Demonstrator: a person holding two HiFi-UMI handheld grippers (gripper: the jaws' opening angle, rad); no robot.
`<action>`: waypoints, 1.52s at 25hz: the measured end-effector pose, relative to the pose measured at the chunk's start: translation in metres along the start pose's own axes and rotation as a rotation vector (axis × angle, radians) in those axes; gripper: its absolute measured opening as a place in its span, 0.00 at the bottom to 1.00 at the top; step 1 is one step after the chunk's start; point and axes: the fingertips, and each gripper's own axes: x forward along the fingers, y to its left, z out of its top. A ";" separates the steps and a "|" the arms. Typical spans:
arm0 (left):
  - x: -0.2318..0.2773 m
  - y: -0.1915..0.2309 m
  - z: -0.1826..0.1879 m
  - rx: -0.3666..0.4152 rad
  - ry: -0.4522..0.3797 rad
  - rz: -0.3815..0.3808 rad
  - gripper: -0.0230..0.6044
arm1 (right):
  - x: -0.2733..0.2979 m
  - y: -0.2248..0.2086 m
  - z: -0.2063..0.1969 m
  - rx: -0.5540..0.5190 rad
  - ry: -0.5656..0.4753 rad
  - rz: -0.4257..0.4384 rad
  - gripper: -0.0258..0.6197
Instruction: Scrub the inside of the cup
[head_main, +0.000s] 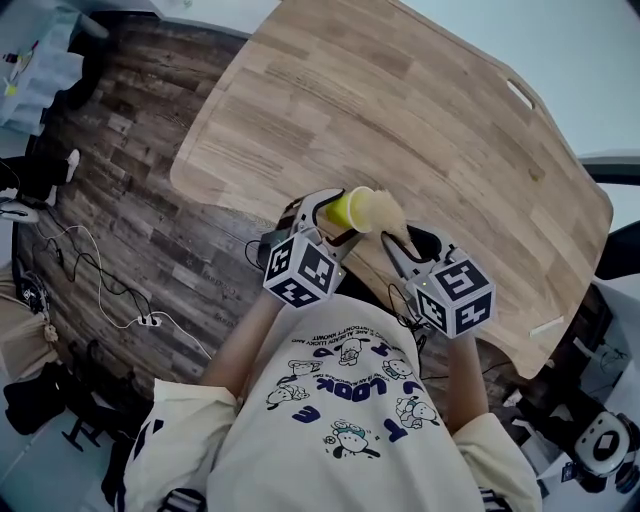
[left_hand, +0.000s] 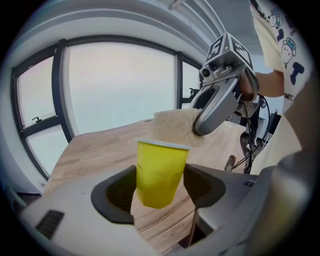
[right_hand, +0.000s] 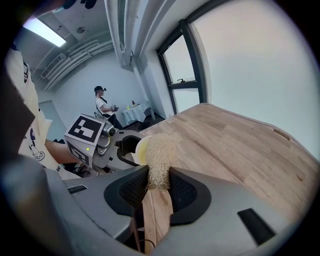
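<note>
Clamping the yellow cup (left_hand: 161, 165) mid-wall over the worktop's (head_main: 420, 110) near edge, jaws wide, your left gripper (left_hand: 161, 192) should squeeze gently, since it looks light and crushable, while your right gripper (right_hand: 159, 192) pinches a soft scrubber (right_hand: 161, 157) above that same edge.

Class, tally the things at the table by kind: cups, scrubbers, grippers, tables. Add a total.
Cup: 1
Scrubber: 1
Grippers: 2 (left gripper, right gripper)
Table: 1
Total: 5
</note>
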 end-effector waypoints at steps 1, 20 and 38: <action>-0.001 -0.001 -0.001 0.002 0.000 -0.002 0.54 | 0.000 0.001 -0.001 0.005 0.006 0.015 0.20; -0.028 0.000 0.016 0.077 -0.120 0.029 0.51 | -0.008 0.008 0.011 0.129 0.015 0.147 0.20; -0.032 -0.004 0.028 0.373 -0.095 0.122 0.51 | -0.004 0.016 0.010 0.048 0.170 0.234 0.19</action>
